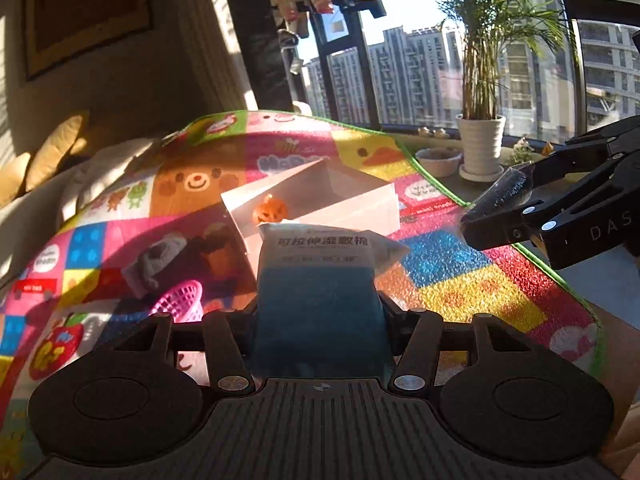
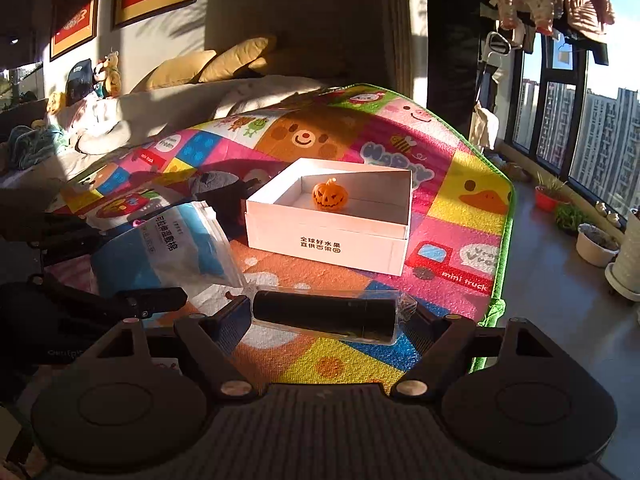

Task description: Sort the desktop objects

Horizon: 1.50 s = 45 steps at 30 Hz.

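In the white box (image 2: 328, 236) sits only 1 pumpkin toy (image 2: 330, 197). At 6 o'clock, the left gripper (image 1: 320, 312) pinches a blue-and-white packet (image 1: 320, 280); the right gripper (image 2: 324, 316) pinches a black roll in clear wrap (image 2: 324, 314). Both likely go in next.

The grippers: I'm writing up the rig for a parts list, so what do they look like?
Both are matte black. The left gripper and right gripper each show a ribbed base, two round discs, and angular linkage arms with silver pivot pins. Pale lettering marks each gripper's side. No cables or sleeves are visible.
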Each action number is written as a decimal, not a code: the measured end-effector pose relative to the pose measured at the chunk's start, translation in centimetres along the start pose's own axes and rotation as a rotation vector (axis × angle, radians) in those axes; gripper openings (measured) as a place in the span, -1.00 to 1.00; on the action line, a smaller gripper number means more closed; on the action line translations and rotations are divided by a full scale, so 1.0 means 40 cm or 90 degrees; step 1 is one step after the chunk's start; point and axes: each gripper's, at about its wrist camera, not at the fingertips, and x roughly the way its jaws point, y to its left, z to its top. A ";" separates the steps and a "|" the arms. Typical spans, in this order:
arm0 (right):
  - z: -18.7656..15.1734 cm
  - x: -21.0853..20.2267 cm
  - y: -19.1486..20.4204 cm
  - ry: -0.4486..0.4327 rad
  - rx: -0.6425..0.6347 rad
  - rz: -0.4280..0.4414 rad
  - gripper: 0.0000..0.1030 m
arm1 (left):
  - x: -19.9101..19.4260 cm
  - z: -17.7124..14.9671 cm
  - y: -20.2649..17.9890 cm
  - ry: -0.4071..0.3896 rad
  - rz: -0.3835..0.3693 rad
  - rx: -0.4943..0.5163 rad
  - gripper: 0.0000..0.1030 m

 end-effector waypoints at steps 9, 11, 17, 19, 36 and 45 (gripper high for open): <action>0.212 0.008 -0.064 -0.098 0.023 0.016 0.58 | 0.099 0.167 0.062 -0.073 0.031 -0.020 0.15; 0.276 0.043 -0.093 -0.100 0.046 0.002 0.58 | 0.151 0.210 0.091 -0.062 0.019 -0.049 0.15; 0.443 0.246 -0.183 -0.057 0.103 0.036 0.67 | 0.351 0.310 0.153 -0.045 -0.003 -0.040 0.75; 0.462 0.332 -0.202 -0.024 0.121 0.019 0.71 | 0.407 0.301 0.197 0.004 -0.004 -0.073 0.87; 0.278 0.435 -0.049 0.093 0.069 0.015 -0.22 | 0.234 -0.083 0.365 0.090 0.044 -0.193 0.96; 0.317 0.649 0.047 0.178 0.075 0.092 -0.22 | 0.173 -0.109 0.317 0.108 0.080 -0.191 0.98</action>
